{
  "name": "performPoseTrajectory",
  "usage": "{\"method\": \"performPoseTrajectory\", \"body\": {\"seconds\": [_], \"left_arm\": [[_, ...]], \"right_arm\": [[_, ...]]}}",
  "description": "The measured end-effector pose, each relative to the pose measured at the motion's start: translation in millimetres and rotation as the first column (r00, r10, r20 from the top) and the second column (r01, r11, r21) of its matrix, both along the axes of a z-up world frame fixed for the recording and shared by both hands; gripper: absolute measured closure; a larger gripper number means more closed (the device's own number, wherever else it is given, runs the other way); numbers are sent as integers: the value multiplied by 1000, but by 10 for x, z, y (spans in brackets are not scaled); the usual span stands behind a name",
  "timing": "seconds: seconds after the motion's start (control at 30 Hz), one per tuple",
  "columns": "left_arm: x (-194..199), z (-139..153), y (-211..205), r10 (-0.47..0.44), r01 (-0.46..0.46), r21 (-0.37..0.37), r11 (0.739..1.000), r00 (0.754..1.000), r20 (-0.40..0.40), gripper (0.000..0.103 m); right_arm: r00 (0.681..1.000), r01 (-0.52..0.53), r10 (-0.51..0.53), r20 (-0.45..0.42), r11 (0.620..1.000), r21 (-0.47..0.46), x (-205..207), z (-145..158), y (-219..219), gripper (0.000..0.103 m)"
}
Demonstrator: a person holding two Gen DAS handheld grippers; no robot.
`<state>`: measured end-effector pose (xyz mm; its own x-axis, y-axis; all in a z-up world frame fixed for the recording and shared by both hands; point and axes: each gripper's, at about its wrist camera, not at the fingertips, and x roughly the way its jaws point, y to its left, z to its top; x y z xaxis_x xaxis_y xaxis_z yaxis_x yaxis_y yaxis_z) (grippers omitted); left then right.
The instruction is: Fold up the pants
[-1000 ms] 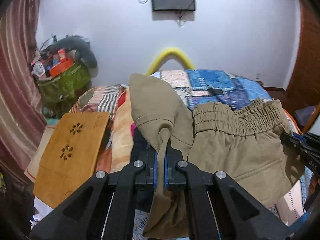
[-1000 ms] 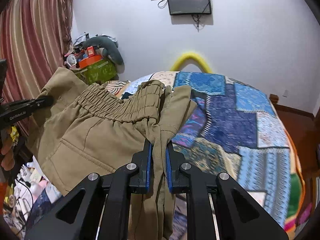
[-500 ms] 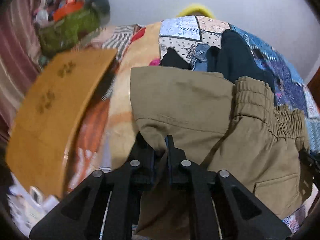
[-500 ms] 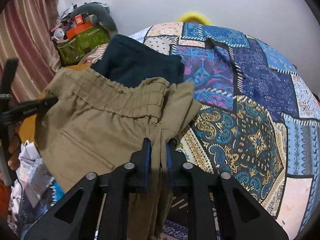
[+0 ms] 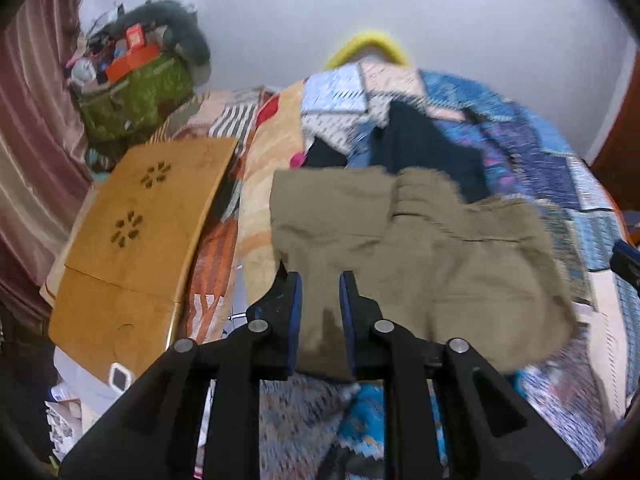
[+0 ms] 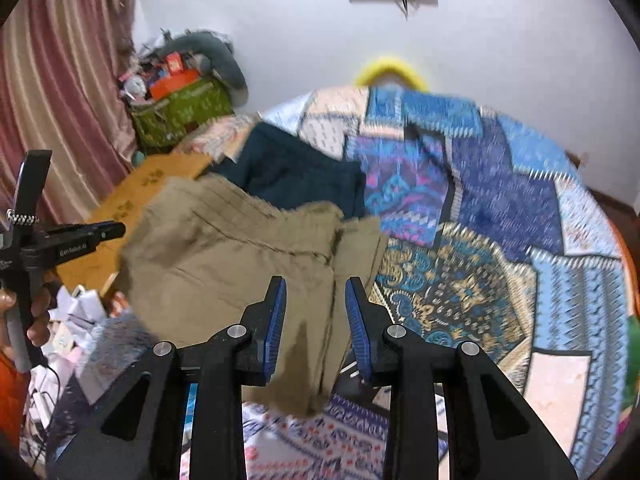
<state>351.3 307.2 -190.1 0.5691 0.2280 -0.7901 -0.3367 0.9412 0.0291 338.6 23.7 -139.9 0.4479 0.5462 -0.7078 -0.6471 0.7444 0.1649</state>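
The khaki pants (image 5: 420, 248) lie bunched on the patchwork bed, the elastic waist toward the far side. My left gripper (image 5: 319, 282) hovers over their left edge. Its jaws are opening, and the cloth shows loose in the gap without being pinched. My right gripper (image 6: 315, 284) stands over the right edge of the pants (image 6: 240, 256). Its jaws are opening too, with a hanging fold between the blue pads (image 6: 276, 320) but not pressed. In the right wrist view the left gripper (image 6: 86, 238) shows at the left, held by a hand (image 6: 38, 316).
A dark navy garment (image 6: 296, 176) lies just beyond the pants on the quilt (image 6: 500, 216). A wooden board (image 5: 136, 232) leans at the bed's left side, with a green bag of clutter (image 5: 132, 96) behind it. Curtain at left, papers on the floor.
Both grippers came down with the pants, which now rest on the bed instead of hanging. Both pairs of jaws have parted and let the cloth go.
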Motion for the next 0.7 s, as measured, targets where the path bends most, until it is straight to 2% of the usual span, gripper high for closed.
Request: {"method": "performPoseTrajectory", "body": {"seconds": [0.2, 0.33, 0.37, 0.53, 0.7], "left_arm": [[-657, 773, -498, -67, 62, 39, 997, 988, 142, 83], [-1207, 1273, -855, -101, 85, 75, 994, 960, 262, 83], [-1396, 1410, -967, -115, 94, 83, 992, 946, 303, 83], [-2084, 1773, -1355, -138, 100, 111, 989, 894, 425, 81], [-2604, 1925, -1632, -139, 88, 125, 988, 858, 495, 80]], "right_arm": [[988, -38, 24, 152, 995, 87, -537, 719, -257, 75], [969, -73, 37, 243, 987, 140, -947, 1107, -430, 75], [962, -87, 42, 269, 983, 159, -1081, 1217, -487, 75], [930, -128, 38, 366, 966, 224, -1604, 1541, -689, 75], [904, -149, 15, 427, 948, 282, -2098, 1685, -874, 75]]}}
